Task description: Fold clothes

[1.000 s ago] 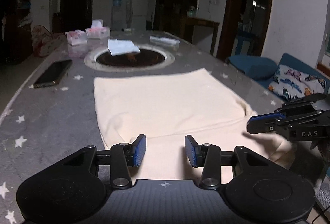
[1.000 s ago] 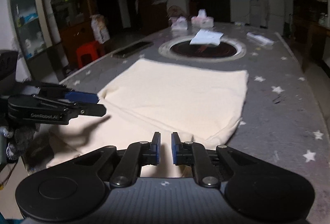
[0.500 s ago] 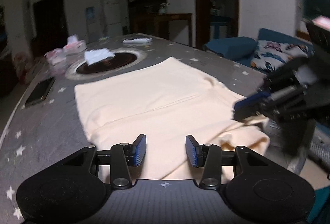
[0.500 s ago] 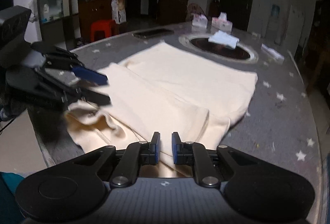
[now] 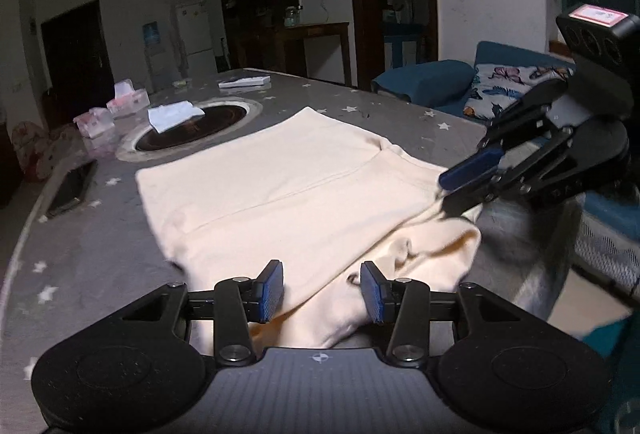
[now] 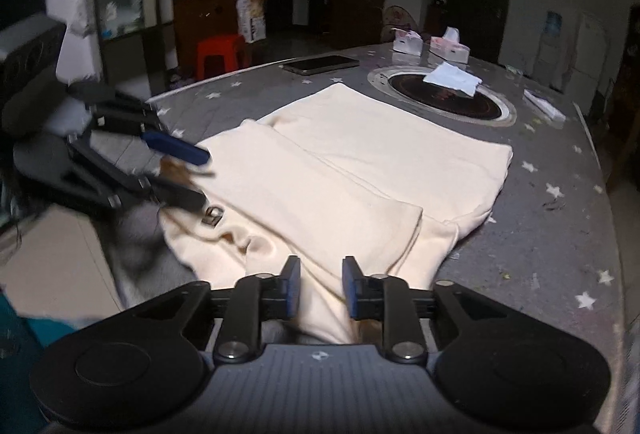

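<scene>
since a second ago both grippers have swung round to the garment's bunched near end, and the right gripper's jaws have parted.

the cream garment (image 5: 280, 202) lies on the grey star-print table (image 5: 92, 246), partly folded, a doubled layer over its near half; its long axis runs from lower centre toward the round inset (image 6: 444, 98) at upper right of the right view. left gripper (image 5: 322, 290) stands wide, cloth bunched between its pads but not pinched. right gripper (image 6: 320, 288) is narrower yet parted, cloth rising into the gap; whether it touches i cannot tell. both sit at the near edge, about equally close. a phone (image 6: 320, 64) lies well apart.
</scene>
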Demonstrator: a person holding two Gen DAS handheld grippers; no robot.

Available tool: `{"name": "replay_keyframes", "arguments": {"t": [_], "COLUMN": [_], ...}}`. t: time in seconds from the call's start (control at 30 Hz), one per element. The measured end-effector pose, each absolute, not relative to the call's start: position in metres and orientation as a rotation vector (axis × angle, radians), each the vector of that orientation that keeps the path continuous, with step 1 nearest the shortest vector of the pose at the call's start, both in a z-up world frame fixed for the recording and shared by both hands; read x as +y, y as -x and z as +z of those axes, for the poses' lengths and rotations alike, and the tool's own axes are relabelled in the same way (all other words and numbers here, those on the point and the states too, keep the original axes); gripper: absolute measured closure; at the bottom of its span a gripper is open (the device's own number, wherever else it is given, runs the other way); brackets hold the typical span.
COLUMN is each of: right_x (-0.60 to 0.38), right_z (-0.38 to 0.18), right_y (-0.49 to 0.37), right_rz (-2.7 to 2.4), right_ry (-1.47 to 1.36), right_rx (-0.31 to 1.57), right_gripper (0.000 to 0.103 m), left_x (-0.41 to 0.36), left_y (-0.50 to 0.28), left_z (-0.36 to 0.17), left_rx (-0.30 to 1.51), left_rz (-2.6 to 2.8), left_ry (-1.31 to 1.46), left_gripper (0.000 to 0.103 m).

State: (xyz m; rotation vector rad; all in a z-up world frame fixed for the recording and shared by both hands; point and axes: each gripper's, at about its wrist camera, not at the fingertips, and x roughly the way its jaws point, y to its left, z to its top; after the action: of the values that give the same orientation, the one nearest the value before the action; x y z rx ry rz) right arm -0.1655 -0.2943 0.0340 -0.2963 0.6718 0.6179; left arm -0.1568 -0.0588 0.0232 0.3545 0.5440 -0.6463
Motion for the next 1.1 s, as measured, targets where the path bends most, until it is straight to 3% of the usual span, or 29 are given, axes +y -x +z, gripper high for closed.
{"name": "replay_keyframes", "arguments": {"t": [0.43,0.5,0.57,0.6,0.87,0.97,1.03,1.1], "right_x": [-0.286,-0.282,-0.279,-0.278,-0.273,-0.274,-0.275,-0.278], "right_z": [0.025,0.022,0.019,0.019,0.019,0.016,0.016,0.018], "right_y": [0.198,0.198,0.197,0.195,0.177,0.162,0.152,0.144], "right_rz": [0.662,0.670,0.678,0.679,0.684,0.673,0.688,0.703], "right_ry": [0.529,0.543,0.552,0.552,0.556,0.524,0.468,0.415], "right_rx": [0.627,0.615,0.607,0.603,0.548,0.550,0.579,0.608], "right_gripper": [0.052,0.049,0.048,0.047,0.045,0.052,0.070,0.081], "left_x": [-0.066,-0.069,-0.069,-0.068,-0.059,-0.059,-0.058,-0.056], "left_y": [0.184,0.182,0.178,0.173,0.128,0.115,0.108,0.109], "left_z": [0.007,0.004,0.005,0.007,0.037,0.036,0.034,0.032], "left_rx": [0.418,0.401,0.413,0.423,0.449,0.458,0.480,0.488], "left_rz": [-0.713,-0.720,-0.727,-0.724,-0.705,-0.702,-0.693,-0.690], "left_ry": [-0.596,-0.597,-0.572,-0.540,-0.306,-0.285,-0.265,-0.263], "left_gripper": [0.055,0.062,0.088,0.093,0.094,0.094,0.094,0.089]}}
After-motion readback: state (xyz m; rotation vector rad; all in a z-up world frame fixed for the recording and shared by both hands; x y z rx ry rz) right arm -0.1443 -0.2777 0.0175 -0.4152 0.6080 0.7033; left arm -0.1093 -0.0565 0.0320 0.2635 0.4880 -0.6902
